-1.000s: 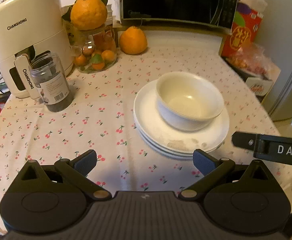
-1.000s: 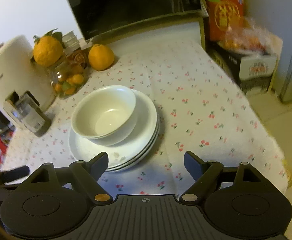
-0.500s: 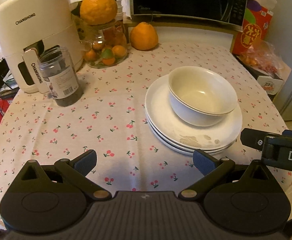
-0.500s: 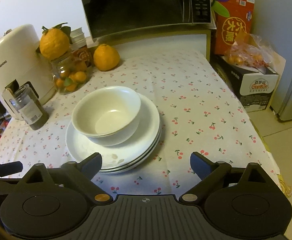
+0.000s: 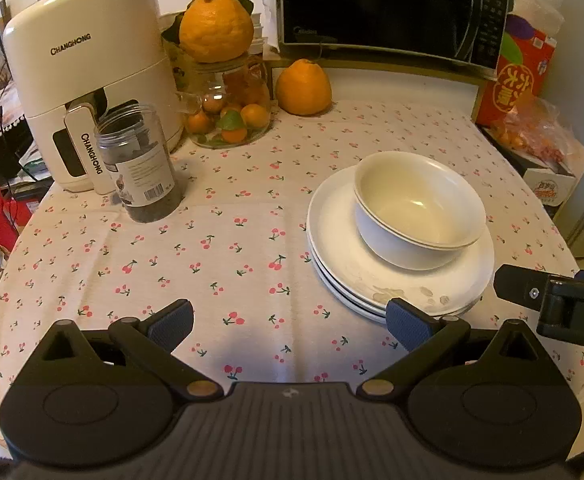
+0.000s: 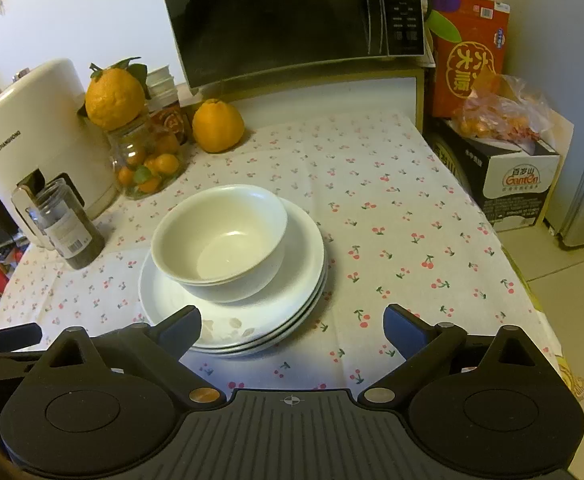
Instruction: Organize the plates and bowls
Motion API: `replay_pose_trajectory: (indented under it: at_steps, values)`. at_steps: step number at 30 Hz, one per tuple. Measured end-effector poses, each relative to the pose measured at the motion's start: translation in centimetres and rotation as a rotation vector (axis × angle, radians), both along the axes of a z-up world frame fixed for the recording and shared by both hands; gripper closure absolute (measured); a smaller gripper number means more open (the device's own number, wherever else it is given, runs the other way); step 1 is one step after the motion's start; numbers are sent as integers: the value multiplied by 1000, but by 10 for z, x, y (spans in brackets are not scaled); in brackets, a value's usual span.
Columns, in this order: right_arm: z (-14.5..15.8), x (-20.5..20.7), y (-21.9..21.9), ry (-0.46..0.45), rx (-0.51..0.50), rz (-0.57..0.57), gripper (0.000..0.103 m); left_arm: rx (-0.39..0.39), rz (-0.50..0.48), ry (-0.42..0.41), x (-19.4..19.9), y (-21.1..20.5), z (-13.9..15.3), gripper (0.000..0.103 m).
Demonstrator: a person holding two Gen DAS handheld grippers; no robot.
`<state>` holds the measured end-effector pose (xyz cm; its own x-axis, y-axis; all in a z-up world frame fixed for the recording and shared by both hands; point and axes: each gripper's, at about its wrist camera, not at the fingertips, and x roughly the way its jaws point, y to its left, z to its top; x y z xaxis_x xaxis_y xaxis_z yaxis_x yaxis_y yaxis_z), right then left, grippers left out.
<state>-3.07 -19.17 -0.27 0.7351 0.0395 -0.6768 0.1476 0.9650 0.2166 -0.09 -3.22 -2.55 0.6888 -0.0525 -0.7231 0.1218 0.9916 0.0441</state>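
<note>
White bowls (image 5: pixel 418 208) sit nested on a stack of white plates (image 5: pixel 332 240) on the cherry-print tablecloth. My left gripper (image 5: pixel 289 322) is open and empty, just short of the stack, which lies ahead to its right. The right gripper (image 6: pixel 292 326) holds nothing and its jaws are still opening; its left finger overlaps the near rim of the plates (image 6: pixel 304 248), and the bowls (image 6: pixel 219 240) are ahead to the left. Part of the right gripper (image 5: pixel 552 300) shows beside the stack in the left wrist view.
At the back left stand a cream air fryer (image 5: pixel 87 80), a dark jar (image 5: pixel 143 168) and a glass jar of small oranges (image 5: pixel 227 116). A big orange (image 5: pixel 304 88) and a microwave (image 5: pixel 392 8) are behind. Boxes (image 6: pixel 504 176) stand past the table's right edge.
The right gripper's jaws have spread wider. Both views have tilted a little, with the stack shifting in the picture. The bowls and plates have not moved on the table.
</note>
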Motion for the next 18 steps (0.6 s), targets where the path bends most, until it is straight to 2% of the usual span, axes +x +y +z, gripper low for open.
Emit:
replay_pose_trajectory:
  at_steps: [18]
  values:
    - [-3,2,2,18,-9,1,4,-1,0,13,0,1,-1,0]
